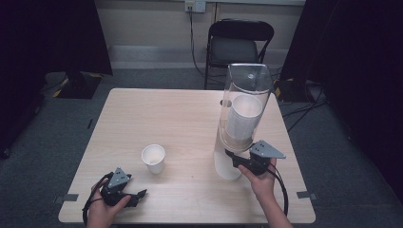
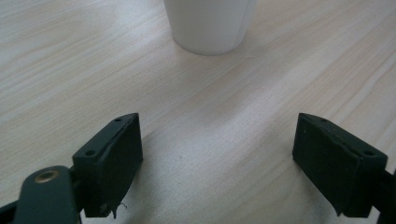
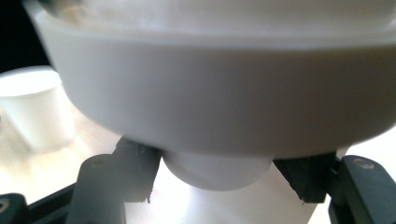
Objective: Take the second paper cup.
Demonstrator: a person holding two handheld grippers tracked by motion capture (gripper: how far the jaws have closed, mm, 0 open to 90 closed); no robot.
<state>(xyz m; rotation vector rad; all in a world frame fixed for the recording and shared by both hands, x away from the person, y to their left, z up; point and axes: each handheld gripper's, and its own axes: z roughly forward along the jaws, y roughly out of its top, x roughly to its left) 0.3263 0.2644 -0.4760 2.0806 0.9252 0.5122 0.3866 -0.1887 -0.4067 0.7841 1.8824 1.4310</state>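
The right gripper is held under the clear cup tube at the table's right side. Its jaws are clamped on the bottom cup sticking out of the tube's ring. The left gripper is rested near the front edge w/ jaws wide apart, nothing betw. them. A single cup is stood upright just ahead of it.

Close under cup dispenser, broad white collar spanning frame. Bottom of lowest cup poking out beneath collar, caught between black jaws of right gripper, pads pressed to both sides. Separate white paper cup upright on pale table at left, well apart. Upper edge blurred, possibly stacked cups.
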